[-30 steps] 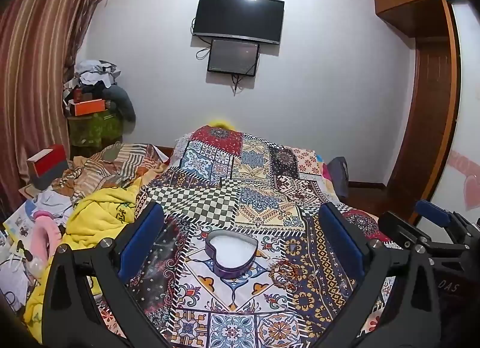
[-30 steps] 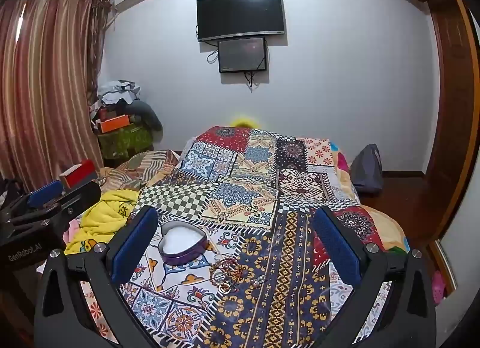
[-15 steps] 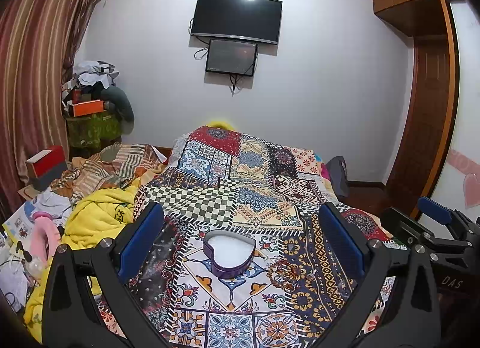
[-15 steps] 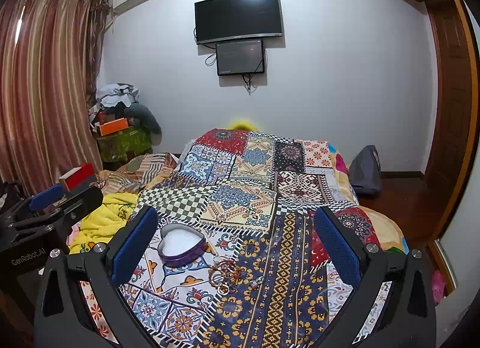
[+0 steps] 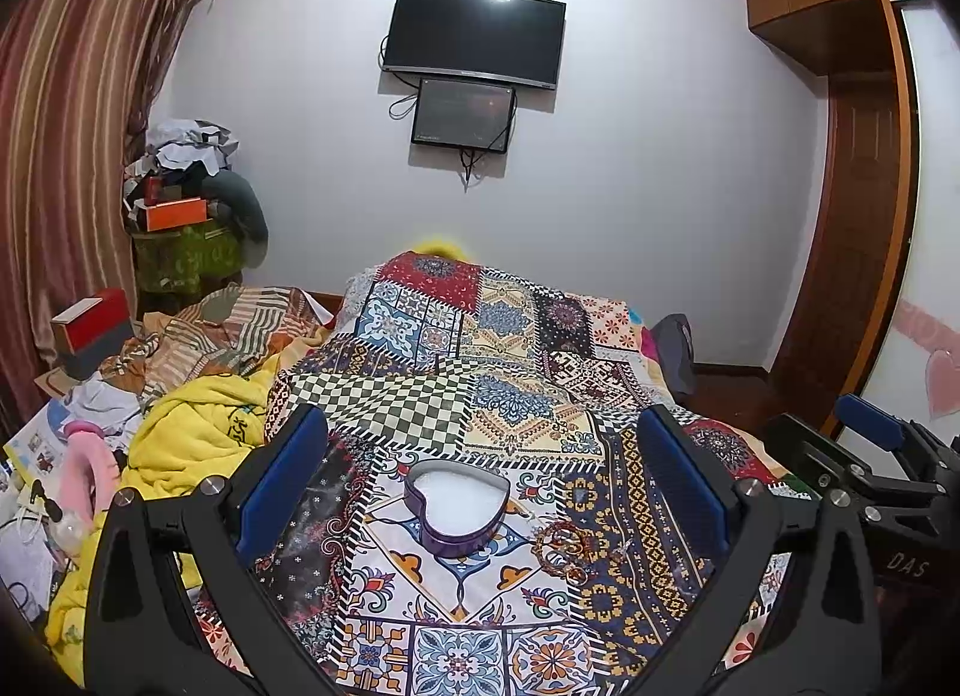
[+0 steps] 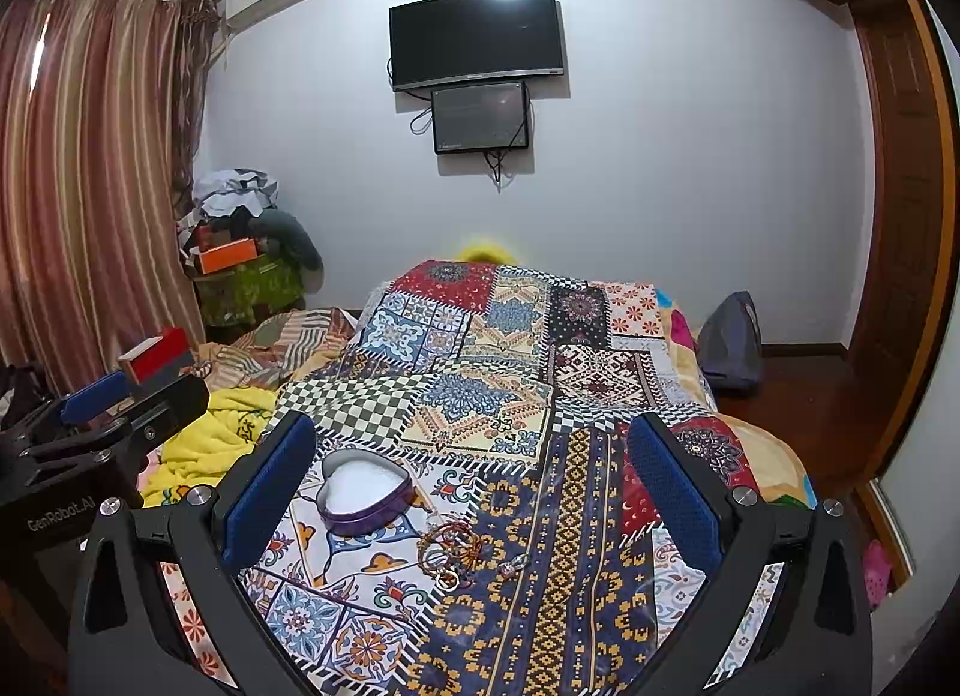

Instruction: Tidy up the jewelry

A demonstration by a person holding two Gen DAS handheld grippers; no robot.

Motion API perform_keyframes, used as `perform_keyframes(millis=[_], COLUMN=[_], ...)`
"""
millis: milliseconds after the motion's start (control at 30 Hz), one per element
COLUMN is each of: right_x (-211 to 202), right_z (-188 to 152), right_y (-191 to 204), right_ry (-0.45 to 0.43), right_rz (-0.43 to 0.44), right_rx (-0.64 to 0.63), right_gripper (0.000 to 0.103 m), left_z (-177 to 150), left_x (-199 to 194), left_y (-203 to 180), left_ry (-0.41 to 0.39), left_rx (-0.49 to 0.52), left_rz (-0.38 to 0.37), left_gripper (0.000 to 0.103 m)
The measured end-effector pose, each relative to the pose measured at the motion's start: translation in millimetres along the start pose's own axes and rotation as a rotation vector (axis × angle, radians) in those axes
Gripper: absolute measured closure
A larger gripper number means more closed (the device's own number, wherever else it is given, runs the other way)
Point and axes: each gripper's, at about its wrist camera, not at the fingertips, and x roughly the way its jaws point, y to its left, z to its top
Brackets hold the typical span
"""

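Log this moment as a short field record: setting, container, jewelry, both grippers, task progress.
setting: bed covered by a patchwork bedspread, TV on the wall behind
container: purple heart-shaped box, lid off, white lining, nothing visible inside
jewelry: tangled pile of jewelry on the bedspread, just right of the box, apart from it
left gripper: open, holding nothing, above the bedspread with the box between its fingers in view
right gripper: open, holding nothing, above the jewelry
progress: no piece in the box yet
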Motion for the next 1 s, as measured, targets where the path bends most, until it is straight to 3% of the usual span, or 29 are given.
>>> perform_keyframes(millis=[1000], right_x=[-1.7], right_z=[1.8], right_y=[1.1], right_ry=[-0.003], right_rz=[0.005], right_rx=[-0.001], right_gripper=[0.000], left_z=[2.3], left_x=[-1.9], left_y=[-1.7], left_ry=[-0.004], left_rx=[0.000], left_rz=[0.002], left_gripper=[0.000])
